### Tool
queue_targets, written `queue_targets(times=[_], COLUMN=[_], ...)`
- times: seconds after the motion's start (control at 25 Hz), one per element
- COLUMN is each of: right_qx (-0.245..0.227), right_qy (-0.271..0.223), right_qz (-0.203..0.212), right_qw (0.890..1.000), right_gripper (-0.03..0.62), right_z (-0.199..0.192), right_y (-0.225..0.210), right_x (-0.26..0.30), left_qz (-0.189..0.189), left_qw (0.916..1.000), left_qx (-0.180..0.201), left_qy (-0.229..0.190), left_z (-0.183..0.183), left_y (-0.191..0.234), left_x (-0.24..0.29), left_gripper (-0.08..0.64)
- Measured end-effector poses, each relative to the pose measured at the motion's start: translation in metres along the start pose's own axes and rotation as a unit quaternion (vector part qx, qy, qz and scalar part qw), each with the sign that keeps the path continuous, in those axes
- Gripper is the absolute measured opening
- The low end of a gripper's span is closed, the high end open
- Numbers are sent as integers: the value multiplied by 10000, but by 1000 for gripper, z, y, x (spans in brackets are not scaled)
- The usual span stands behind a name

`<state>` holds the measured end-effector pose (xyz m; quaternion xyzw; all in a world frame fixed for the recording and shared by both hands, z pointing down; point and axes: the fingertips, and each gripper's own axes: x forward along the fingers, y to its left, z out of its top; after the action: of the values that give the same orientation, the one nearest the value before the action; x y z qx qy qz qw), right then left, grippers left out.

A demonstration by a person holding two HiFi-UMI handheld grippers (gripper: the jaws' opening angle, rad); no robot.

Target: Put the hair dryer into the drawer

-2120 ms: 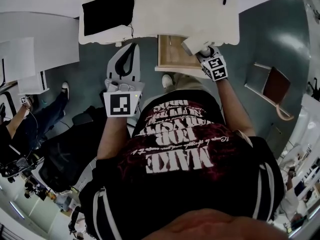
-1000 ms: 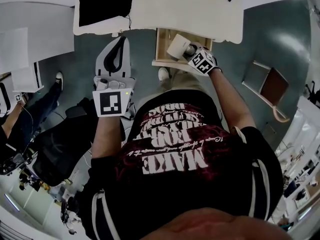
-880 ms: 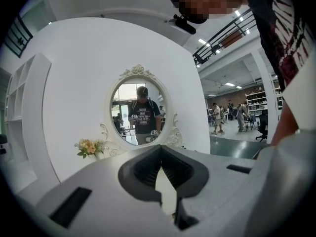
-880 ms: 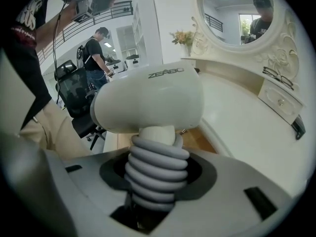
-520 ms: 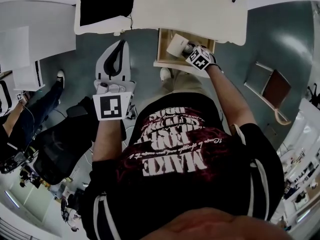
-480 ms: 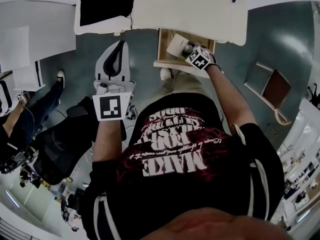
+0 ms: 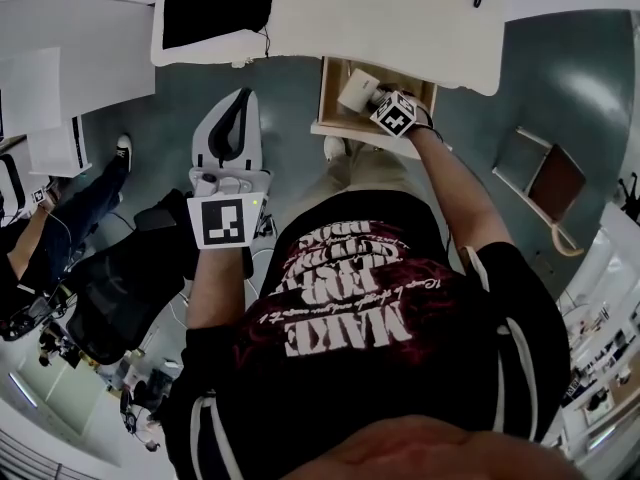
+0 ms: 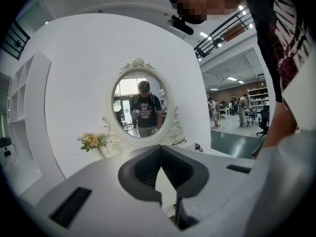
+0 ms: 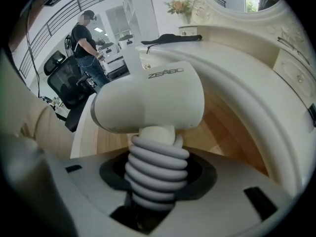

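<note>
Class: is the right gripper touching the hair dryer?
Touching. In the right gripper view, the right gripper clamps the hair dryer by its cord-wrapped handle.

Tally of things in view
Two grippers, left gripper and right gripper; one hair dryer; one drawer; one mirror; one flower bunch.

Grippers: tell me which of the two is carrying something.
The right gripper: its jaws clamp the cord-wrapped handle of the hair dryer above the open drawer. The left gripper has its jaws meeting at the tips with nothing between them.
</note>
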<state>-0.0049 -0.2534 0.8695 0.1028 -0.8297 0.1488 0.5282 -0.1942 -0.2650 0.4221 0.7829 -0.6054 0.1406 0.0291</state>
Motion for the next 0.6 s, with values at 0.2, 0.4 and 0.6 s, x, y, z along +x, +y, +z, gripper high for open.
queue_targets(times=[0.2,0.4,0.6], right_qx=[170,174,267], right_qy=[111,244,372], right_qz=[-61,-60,-47], right_qw=[9998,9995,9989], right_gripper=[196,196,196], right_z=[-9,-18,-25], right_y=[-7,-11,-12], right_x=[12,21,30], left_qz=[96,165,224], left_qw=[9999,9995,9992], left_qx=[-32,-72,-51], left_qy=[79,264,325], left_z=[-6,-18,-23], left_y=[1,1,5], left_x=[-5,-14,-20], left_gripper=[3,3,3])
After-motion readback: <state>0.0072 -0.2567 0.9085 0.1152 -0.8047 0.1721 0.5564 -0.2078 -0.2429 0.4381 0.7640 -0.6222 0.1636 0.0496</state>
